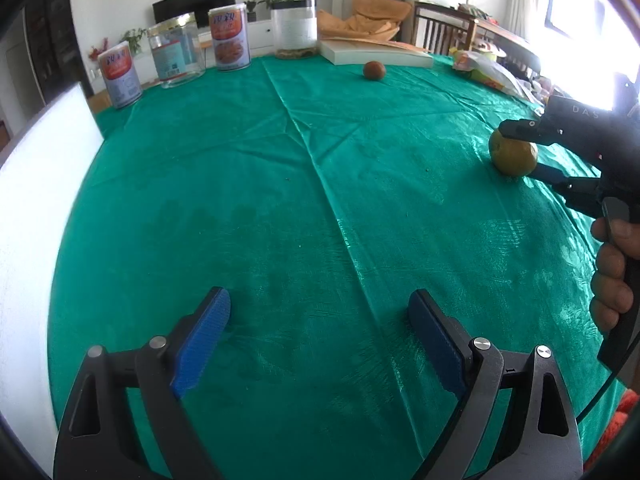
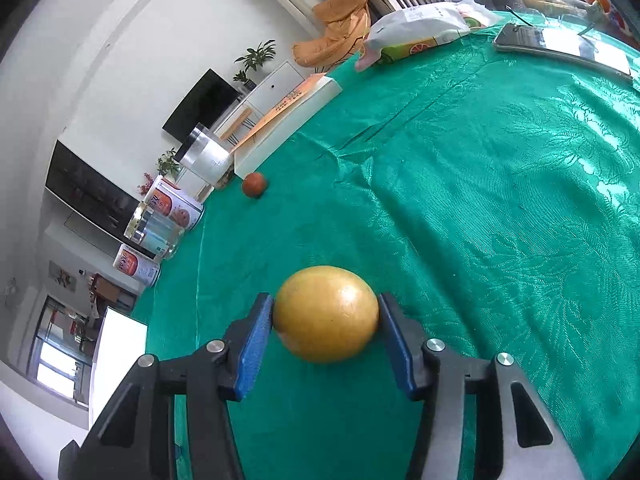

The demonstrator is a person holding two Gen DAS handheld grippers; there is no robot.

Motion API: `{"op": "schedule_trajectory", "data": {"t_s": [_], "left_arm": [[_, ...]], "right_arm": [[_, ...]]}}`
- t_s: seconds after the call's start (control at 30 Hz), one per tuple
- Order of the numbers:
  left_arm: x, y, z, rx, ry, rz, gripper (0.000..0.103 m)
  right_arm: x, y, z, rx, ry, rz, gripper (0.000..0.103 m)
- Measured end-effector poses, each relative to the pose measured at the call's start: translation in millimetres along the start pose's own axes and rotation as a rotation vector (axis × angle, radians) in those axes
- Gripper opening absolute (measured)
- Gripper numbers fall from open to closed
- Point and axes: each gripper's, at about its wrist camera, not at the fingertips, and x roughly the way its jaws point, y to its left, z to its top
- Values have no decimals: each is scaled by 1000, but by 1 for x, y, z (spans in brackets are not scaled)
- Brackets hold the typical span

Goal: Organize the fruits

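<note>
right tool point(image 2: 326, 320) pinches a round yellow fruit point(image 2: 326, 314), one blue pad point(image 2: 256, 344) on each side, the fruit resting on the green cloth of the counter point(image 2: 500, 200). the jaws grip it near their tips only, so the hold looks shallow. left tool point(image 1: 320, 320) hangs with jaws spread wide and nothing between them, above bare cloth.

what could go wrong, biggest first. the fruit is smooth and round, and a tip grip on a curved skin could let it squirt forward out of the jaws when lifted, then roll across the counter. the cloth is creased and glossy, so it might slide or bunch if the tool drags on it. squeezing harder to stop a slip could bruise the fruit.

room to move, widest first. the middle of the counter is open green cloth, with a long fold running away from the camera. along the far edge stand tins point(image 1: 230, 38) and clear jars point(image 1: 174, 52), with a thick white book point(image 1: 376, 54) just beside them; a small reddish fruit point(image 1: 374, 70) lies near the book, well apart from the yellow one. a bag point(image 2: 416, 26) and a flat dark device point(image 2: 560, 46) sit toward the far right edge. a white slab point(image 1: 36, 208) borders the left side. no bowl or basket for the fruit is in view.
</note>
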Motion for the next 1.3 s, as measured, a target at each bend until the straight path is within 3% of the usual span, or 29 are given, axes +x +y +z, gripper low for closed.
{"op": "schedule_trajectory", "data": {"t_s": [0.13, 0.23, 0.33, 0.43, 0.5, 0.67, 0.8, 0.93, 1.17, 1.3], "left_arm": [[0, 0, 0, 0, 0, 0, 92], [0, 0, 0, 0, 0, 0, 92], [0, 0, 0, 1, 0, 1, 93], [1, 0, 0, 1, 0, 1, 93], [0, 0, 0, 0, 0, 0, 93], [1, 0, 0, 0, 0, 0, 93], [1, 0, 0, 0, 0, 0, 93], [1, 0, 0, 1, 0, 1, 93], [1, 0, 0, 3, 0, 3, 93], [1, -1, 0, 9, 5, -3, 92]], "right_arm": [[-9, 32, 3, -249, 37, -108, 53], [-20, 72, -6, -576, 63, -255, 53], [-16, 99, -34, -891, 153, -406, 53], [-1, 99, -63, -1032, 231, -461, 53], [4, 98, -73, -1062, 217, -482, 53], [-9, 98, -57, -936, 185, -384, 53], [-35, 99, -46, -861, 132, -337, 70], [-70, 71, -52, -678, 124, -227, 87], [-61, 12, -83, -558, 208, -210, 87], [-69, 4, -75, -512, 143, -183, 87]]}}
